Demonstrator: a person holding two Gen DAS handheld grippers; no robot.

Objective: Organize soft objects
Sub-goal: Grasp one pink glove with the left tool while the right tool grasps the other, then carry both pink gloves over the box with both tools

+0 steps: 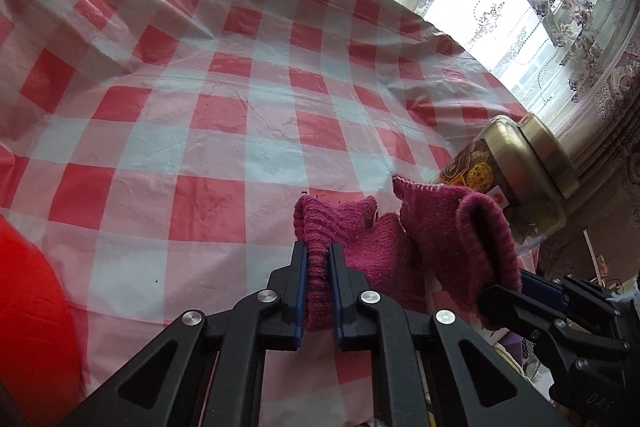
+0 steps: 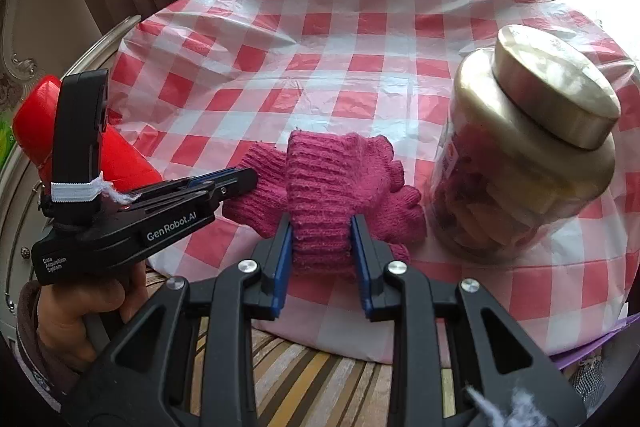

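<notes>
Gloves: a pair of magenta knit gloves (image 2: pixel 340 183), bunched together at the near edge of the worktop (image 2: pixel 360 39), just beside the jar (image 2: pixel 532 147); the ribbed cuffs face the grippers and the glove fingers (image 2: pixel 404 203) trail toward the jar.
Left gripper: the left gripper (image 1: pixel 318 267) is pinched nearly closed on one ribbed cuff (image 1: pixel 316 227), the knit squeezed thin between the blue pads.
Right gripper: the right gripper (image 2: pixel 322 231) clamps the other, thicker cuff fold (image 2: pixel 320 195), so its jaws stand a little apart with wool filling the gap.
Feel: light, limp and stretchy, I'd say; nothing here would break, and the wool gives under the pads rather than slipping.
Where to hold: the ribbed cuffs look the best place, being the thickest and firmest part; a pinch on a single glove finger would likely just stretch it out.
How it may behave: I expect the loose ends to sag and swing when lifted, and the two gloves may cling to each other, since knit catches on knit.
Worktop cover: the red-and-white checked plastic cloth (image 1: pixel 200 107) is thin and creased; it could ruck up if the wool drags across it.
Neighbours: the jar with its metal lid (image 2: pixel 556 87) stands close enough for a dangling glove to brush; a red object (image 2: pixel 120 155) lies at the left edge, well apart from the gloves.
Person: a hand (image 2: pixel 84 307) grips the left handle from below.
</notes>
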